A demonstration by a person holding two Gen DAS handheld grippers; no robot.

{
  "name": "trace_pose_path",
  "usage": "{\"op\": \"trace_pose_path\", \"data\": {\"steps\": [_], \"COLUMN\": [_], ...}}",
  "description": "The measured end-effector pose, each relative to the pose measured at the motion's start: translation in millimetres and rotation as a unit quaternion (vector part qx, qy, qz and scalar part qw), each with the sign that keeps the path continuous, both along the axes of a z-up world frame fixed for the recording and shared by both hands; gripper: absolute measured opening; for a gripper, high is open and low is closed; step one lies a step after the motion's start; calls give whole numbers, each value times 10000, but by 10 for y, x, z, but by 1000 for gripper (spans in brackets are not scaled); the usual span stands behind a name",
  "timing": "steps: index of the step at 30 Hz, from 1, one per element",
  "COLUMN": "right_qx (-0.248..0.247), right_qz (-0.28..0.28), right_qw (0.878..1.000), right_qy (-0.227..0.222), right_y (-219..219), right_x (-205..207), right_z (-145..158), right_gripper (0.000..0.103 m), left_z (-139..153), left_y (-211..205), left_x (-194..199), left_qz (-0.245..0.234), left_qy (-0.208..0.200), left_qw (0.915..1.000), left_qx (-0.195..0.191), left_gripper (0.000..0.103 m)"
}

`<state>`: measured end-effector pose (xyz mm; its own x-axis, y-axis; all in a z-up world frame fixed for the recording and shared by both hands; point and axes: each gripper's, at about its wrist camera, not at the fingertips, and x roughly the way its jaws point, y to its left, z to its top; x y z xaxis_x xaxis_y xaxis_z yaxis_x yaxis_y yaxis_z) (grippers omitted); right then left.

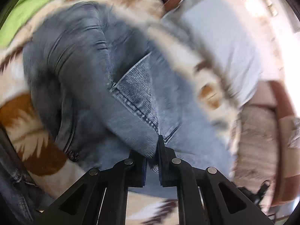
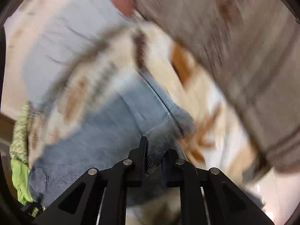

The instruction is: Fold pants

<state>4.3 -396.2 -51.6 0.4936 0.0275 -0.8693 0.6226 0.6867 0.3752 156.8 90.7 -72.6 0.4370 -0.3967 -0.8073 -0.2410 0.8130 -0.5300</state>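
Two grips on one pair of jeans, both thin. Left wrist view: left gripper is clamped on a rounded fold of the jeans at lower centre, denim bunched between the jaws. The rest of the garment spreads up the frame over a patterned blanket; a green cloth sits upper left, a pale blue pillow upper right. Risk: only the fold's tip is pinched, so a sharp pull could strip it out, or lift one layer and skew the fold. Right wrist view: right gripper is pinched on a wad of denim at the garment's edge, jeans lying centre-left on the blanket. Heavy blur all round, so I can't confirm how deep that bite is; a shallow hold could slip and drop the corner.
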Motion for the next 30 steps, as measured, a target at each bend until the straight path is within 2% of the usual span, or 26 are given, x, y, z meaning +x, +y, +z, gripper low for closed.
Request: {"op": "trace_pose_path", "data": {"steps": [2, 4, 6, 7, 8, 9, 10, 12, 13, 14, 16, 17, 19, 21, 22, 24, 26, 30], "right_qx": [-101, -384, -818, -918, -911, -848, -827, -1380, -1552, -1630, -1601, -1504, -1118, -782, -615, -360, -332, -487], "right_qz": [-42, -47, -73, -128, -156, -135, -105, -77, 23, 312, 977, 1466, 2269, 3021, 3443, 4276, 4808, 5415], "right_qw": [9999, 9992, 9966, 9956, 9955, 9961, 9965, 9888, 9847, 9786, 9677, 9591, 9422, 9222, 9085, 8770, 8540, 8217], "right_qy": [59, -56, 2, 105, 218, 223, 41, -563, -787, -1213, -1686, -1896, -2199, -2283, -2287, -2162, -1960, -1712], "right_y": [51, 119, 171, 178, 165, 175, 195, 427, 549, 726, 1031, 1255, 1576, 1952, 2167, 2659, 3076, 3674], "right_x": [-65, -89, -77, -72, -68, -67, -115, -292, -350, -409, -377, -293, -119, 126, 247, 439, 583, 780], "right_z": [-69, 62, 144, 117, 54, 42, 89, 389, 503, 654, 831, 905, 952, 931, 895, 787, 650, 399], "right_gripper": [14, 17, 28, 45, 53, 53, 53, 65, 75, 77, 77, 77, 77, 77, 77, 74, 70, 67], "left_z": [-98, -37, 22, 10, -33, -77, -91, 23, 101, 197, 370, 447, 519, 475, 438, 358, 297, 182], "left_y": [-29, -54, -68, -102, -142, -161, -172, -93, -57, -9, 149, 253, 458, 649, 728, 910, 1047, 1271], "left_x": [-42, -74, -144, -261, -254, -259, -302, -415, -471, -530, -612, -611, -601, -455, -358, -239, -139, -120], "left_qz": [-48, -96, -207, -303, -426, -453, -465, -492, -484, -464, -295, -90, 172, 477, 592, 704, 852, 1061], "left_qy": [-53, -289, -433, -459, -380, -227, -165, -287, -408, -564, -847, -896, -764, -301, -57, 121, 247, 168], "left_qw": [9999, 9993, 9976, 9962, 9949, 9954, 9965, 9976, 9973, 9968, 9958, 9956, 9956, 9947, 9945, 9962, 9953, 9939], "left_qx": [152, 204, 501, 672, 831, 810, 671, 383, 361, 315, 197, 260, 512, 856, 860, 496, 385, 259], "left_gripper": [9, 9, 11, 12, 14, 16, 18, 22, 29, 38, 52, 57, 58, 57, 55, 55, 54, 50]}}
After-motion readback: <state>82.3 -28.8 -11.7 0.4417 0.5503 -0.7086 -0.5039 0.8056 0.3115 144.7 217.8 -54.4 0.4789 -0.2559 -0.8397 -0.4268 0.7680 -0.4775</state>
